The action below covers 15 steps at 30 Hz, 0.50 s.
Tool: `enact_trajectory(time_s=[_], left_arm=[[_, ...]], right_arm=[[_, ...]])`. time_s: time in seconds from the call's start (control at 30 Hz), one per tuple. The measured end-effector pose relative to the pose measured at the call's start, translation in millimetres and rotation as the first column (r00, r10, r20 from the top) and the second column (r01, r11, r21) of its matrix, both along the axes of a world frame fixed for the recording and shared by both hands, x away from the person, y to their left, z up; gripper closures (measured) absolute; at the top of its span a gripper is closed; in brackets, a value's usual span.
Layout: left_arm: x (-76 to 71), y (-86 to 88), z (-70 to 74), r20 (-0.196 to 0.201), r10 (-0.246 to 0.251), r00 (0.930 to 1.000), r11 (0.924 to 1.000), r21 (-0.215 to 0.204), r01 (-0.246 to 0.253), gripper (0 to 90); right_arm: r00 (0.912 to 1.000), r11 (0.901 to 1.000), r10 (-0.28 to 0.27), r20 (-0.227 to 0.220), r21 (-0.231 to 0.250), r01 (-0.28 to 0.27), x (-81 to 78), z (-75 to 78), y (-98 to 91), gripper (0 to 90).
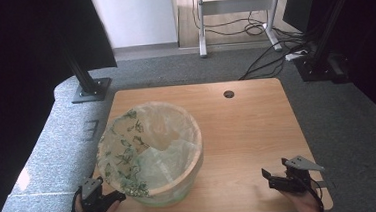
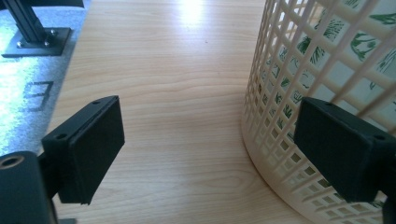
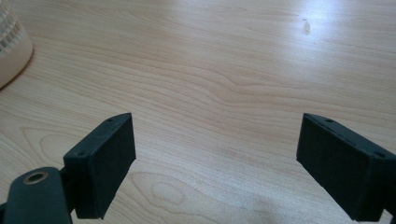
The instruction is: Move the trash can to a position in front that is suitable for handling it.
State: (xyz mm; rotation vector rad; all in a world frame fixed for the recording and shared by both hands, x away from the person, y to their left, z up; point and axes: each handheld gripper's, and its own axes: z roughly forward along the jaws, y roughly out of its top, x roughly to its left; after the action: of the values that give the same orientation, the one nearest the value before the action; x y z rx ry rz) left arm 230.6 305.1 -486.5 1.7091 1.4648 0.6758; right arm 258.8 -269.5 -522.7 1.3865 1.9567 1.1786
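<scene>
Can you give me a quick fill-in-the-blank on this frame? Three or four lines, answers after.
1. The lattice basket is lined with a thin ____ printed with green leaves.
2. Both the left gripper and the right gripper have their jaws ____.
3. In the high view, the basket stands nearer the ____ gripper.
4. Near the far edge of the wooden table is a small round ____.

Missing words: bag; open; left; hole
</scene>
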Motion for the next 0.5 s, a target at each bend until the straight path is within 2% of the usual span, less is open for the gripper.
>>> enact_trajectory(time_s=[0.07,0.2,0.33,0.5], left_arm=[[0.7,-4.9,0.1,-0.002,0.018,0.9998,0.9997,0.015,-0.018,9.1],[4.5,-13.1,1.5,0.002,-0.009,1.0000,0.9991,0.041,0.009,10.3],[13.2,-20.5,2.3,0.003,-0.032,0.9995,0.9982,0.050,0.032,10.6],[23.4,-26.1,5.5,0.026,-0.080,0.9965,0.9957,0.049,0.079,11.0]], right_arm=[[1.0000,1.0000,-0.001,-0.002,-0.005,0.001,0.7,-1.0,-0.1,12.3],[1.0000,1.0000,-0.003,-0.004,-0.006,0.003,1.2,-1.9,0.0,12.9],[1.0000,1.0000,-0.007,-0.005,-0.002,0.007,0.8,-2.4,-0.1,13.5],[1.0000,1.0000,-0.003,-0.005,0.007,0.003,0.7,-2.0,-1.5,13.9]])
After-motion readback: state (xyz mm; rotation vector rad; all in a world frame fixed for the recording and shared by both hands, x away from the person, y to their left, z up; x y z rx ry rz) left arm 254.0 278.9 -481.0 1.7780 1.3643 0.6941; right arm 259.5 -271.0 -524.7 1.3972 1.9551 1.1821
